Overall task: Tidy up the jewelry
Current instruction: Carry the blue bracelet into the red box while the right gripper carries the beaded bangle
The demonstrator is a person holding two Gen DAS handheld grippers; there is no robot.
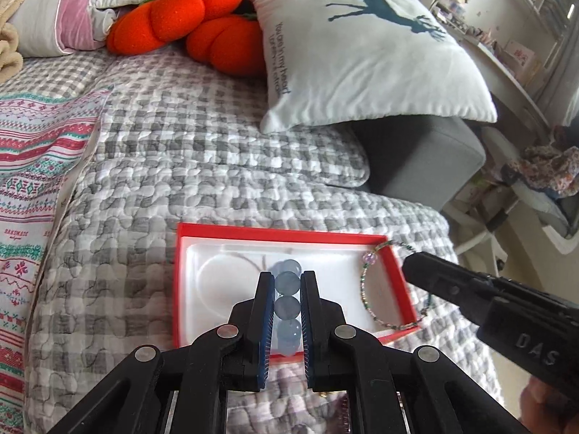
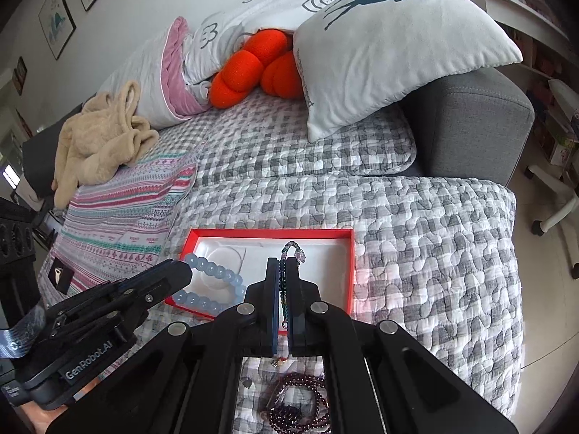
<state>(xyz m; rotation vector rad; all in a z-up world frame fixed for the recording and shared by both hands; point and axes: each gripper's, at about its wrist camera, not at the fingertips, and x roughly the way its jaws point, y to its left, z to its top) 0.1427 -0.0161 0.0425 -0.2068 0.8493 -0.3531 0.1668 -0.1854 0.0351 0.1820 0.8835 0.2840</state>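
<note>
Evidently mid-delivery, the left gripper [image 1: 286,282] clenches a pale-blue round-bead bracelet [image 1: 287,305] and the right gripper [image 2: 284,271] a thin multicoloured seed-bead bracelet [image 2: 289,251] above the lower-centre red-rimmed, white-lined box [image 2: 353,271], so next each must lower and release.

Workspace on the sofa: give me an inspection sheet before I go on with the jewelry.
Surface: grey checked quilt over a grey sofa, no hard top.
Job's things: red box with a white insert, open on the quilt; blue bead bracelet and thin beaded bracelet both over it.
Clutter: dark purple bead strand on the quilt at the near edge.
Grippers: left gripper shut on the blue bead bracelet; right gripper shut on the thin beaded bracelet.
Cables: nothing seen.
Surroundings: deer cushion, orange plush cushions, beige garment, patterned blanket, shelves at right.
</note>
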